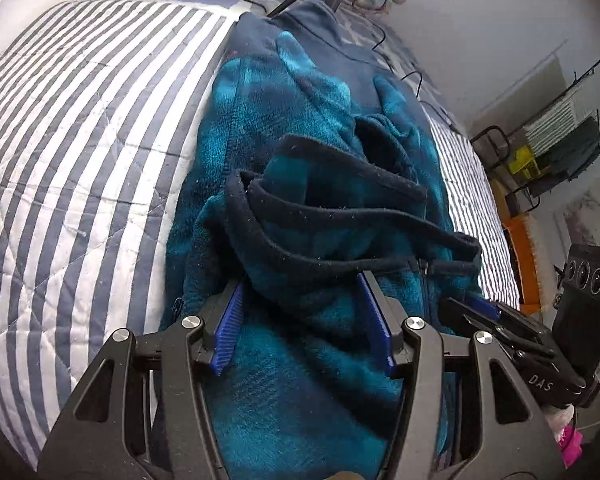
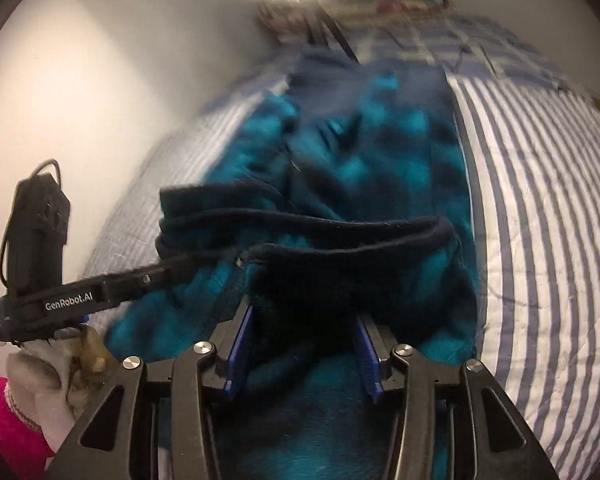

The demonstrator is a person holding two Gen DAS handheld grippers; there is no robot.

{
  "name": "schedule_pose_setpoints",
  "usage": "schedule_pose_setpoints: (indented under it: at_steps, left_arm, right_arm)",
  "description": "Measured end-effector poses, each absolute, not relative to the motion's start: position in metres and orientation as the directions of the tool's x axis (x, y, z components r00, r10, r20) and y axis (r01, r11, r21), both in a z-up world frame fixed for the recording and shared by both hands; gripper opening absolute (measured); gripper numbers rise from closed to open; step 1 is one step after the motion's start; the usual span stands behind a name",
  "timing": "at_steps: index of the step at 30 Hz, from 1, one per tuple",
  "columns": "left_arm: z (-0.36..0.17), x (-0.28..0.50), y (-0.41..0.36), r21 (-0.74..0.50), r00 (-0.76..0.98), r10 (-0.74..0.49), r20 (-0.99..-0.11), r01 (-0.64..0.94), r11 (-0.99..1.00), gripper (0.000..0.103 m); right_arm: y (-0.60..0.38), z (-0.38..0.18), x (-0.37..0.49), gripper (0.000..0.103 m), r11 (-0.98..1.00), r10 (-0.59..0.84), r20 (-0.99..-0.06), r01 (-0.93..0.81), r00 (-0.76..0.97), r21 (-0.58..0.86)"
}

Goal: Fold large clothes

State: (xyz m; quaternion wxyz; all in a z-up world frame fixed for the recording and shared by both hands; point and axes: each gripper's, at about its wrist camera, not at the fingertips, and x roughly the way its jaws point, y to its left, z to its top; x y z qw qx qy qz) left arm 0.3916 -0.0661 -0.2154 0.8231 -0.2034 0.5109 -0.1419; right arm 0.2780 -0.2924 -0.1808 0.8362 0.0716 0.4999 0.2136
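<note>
Fleece jacket (image 1: 300, 152), teal and navy, lies lengthwise on the striped quilt (image 1: 80, 140). Left gripper (image 1: 304, 292) stands spread over its bunched hem, fingertips buried in the pile. Right gripper (image 2: 304, 316) is likewise parted; motion blur smears the far collar, and dark folds hide its tips.

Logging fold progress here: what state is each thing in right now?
fleece jacket: lying lengthwise on the bed, hem end bunched up, zipper partly done up
dark hem band: lifted, curled over
left gripper: open, fleece between fingers
right gripper: open, straddling the hem
striped quilt: spread flat under the jacket
</note>
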Motion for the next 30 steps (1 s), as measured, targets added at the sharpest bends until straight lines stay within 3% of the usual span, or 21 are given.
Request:
schedule_pose_setpoints:
  at_steps: [3, 5, 6, 10, 13, 14, 15, 16, 20, 23, 26, 28, 30]
  left_arm:
    - [-0.202, 0.378, -0.052, -0.543, 0.449, -0.503, -0.739, 0.047, 0.839, 0.056]
    - [-0.193, 0.367, -0.034, -0.579, 0.475, -0.527, -0.705, 0.045, 0.814, 0.056]
    - [-0.190, 0.360, -0.023, -0.579, 0.489, -0.524, -0.697, 0.046, 0.814, 0.056]
    - [-0.200, 0.350, 0.005, -0.536, 0.484, -0.476, -0.734, 0.017, 0.844, 0.056]
    - [-0.218, 0.352, 0.010, -0.585, 0.443, -0.517, -0.732, -0.019, 0.811, 0.056]
    - [-0.221, 0.352, 0.008, -0.596, 0.432, -0.532, -0.728, -0.016, 0.803, 0.055]
    - [-0.225, 0.351, 0.002, -0.607, 0.413, -0.552, -0.724, -0.001, 0.795, 0.039]
    - [-0.225, 0.351, -0.006, -0.592, 0.394, -0.549, -0.738, 0.013, 0.806, 0.025]
    - [-0.206, 0.343, -0.013, -0.554, 0.422, -0.523, -0.740, 0.056, 0.830, 0.016]
    - [-0.205, 0.339, 0.001, -0.538, 0.456, -0.481, -0.748, 0.006, 0.843, 0.013]
    - [-0.230, 0.344, 0.000, -0.509, 0.410, -0.453, -0.792, -0.034, 0.860, 0.013]
    - [-0.228, 0.342, -0.001, -0.481, 0.424, -0.426, -0.799, -0.025, 0.877, 0.019]
    - [-0.217, 0.337, -0.001, -0.446, 0.450, -0.390, -0.803, -0.019, 0.895, 0.022]
  right_arm:
    - [-0.303, -0.170, 0.271, 0.049, 0.877, 0.473, -0.781, -0.303, 0.409, 0.372]
    - [-0.319, -0.159, 0.259, 0.064, 0.862, 0.503, -0.747, -0.320, 0.434, 0.393]
    - [-0.330, -0.155, 0.250, 0.067, 0.863, 0.502, -0.734, -0.319, 0.457, 0.392]
    - [-0.378, -0.162, 0.232, 0.067, 0.886, 0.462, -0.744, -0.229, 0.483, 0.402]
    - [-0.394, -0.181, 0.231, 0.060, 0.875, 0.480, -0.759, -0.180, 0.439, 0.450]
    - [-0.397, -0.186, 0.231, 0.053, 0.855, 0.512, -0.747, -0.173, 0.424, 0.489]
    - [-0.396, -0.189, 0.231, 0.047, 0.838, 0.539, -0.735, -0.171, 0.413, 0.518]
    - [-0.393, -0.190, 0.230, 0.031, 0.826, 0.558, -0.728, -0.176, 0.400, 0.536]
    - [-0.373, -0.173, 0.219, 0.008, 0.852, 0.524, -0.748, -0.250, 0.408, 0.460]
    - [-0.378, -0.160, 0.207, 0.006, 0.876, 0.482, -0.741, -0.242, 0.467, 0.417]
    - [-0.387, -0.186, 0.212, 0.006, 0.896, 0.442, -0.787, -0.169, 0.429, 0.411]
    - [-0.382, -0.191, 0.213, 0.007, 0.900, 0.434, -0.794, -0.163, 0.426, 0.405]
    - [-0.379, -0.181, 0.211, 0.018, 0.911, 0.412, -0.804, -0.183, 0.430, 0.369]
